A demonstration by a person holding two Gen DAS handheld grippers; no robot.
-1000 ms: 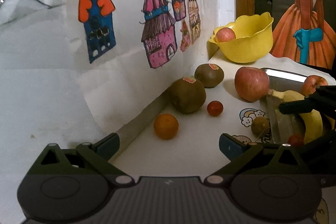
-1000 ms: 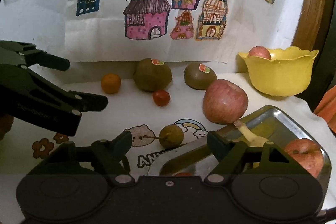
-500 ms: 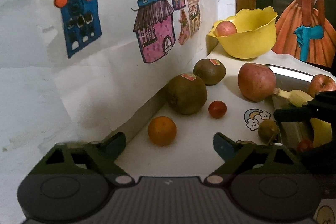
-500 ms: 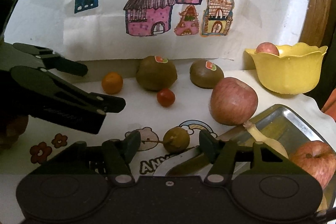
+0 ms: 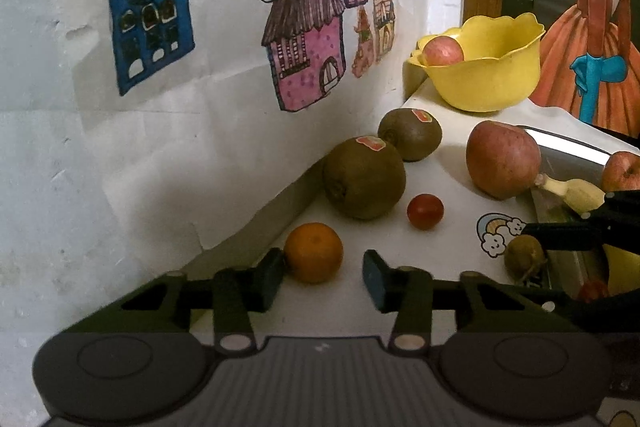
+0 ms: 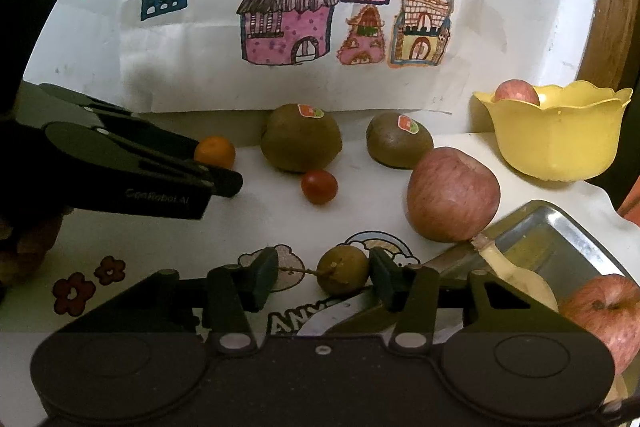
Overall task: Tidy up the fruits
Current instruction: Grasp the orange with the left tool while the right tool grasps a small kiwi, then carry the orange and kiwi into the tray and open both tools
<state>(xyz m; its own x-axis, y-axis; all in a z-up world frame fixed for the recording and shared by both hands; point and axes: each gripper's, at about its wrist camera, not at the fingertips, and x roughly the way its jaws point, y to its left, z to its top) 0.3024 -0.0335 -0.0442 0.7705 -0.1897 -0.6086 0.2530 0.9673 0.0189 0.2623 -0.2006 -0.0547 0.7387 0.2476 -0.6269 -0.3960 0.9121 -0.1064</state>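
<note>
The open left tongs point(image 5: 324, 277) bracket the small round orange citrus fruit point(image 5: 313, 253) by the wall; open right tongs point(image 6: 324, 279) straddle the stemmed brown-green longan point(image 6: 343, 274). Off-centre closing could roll either across the white bench point(image 6: 360, 215)

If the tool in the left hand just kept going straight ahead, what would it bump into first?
Most likely the small orange: it sits just ahead of the left tool, between its open fingertips, close to one finger. Behind it lies a large kiwi. Depth is hard to judge.
</note>
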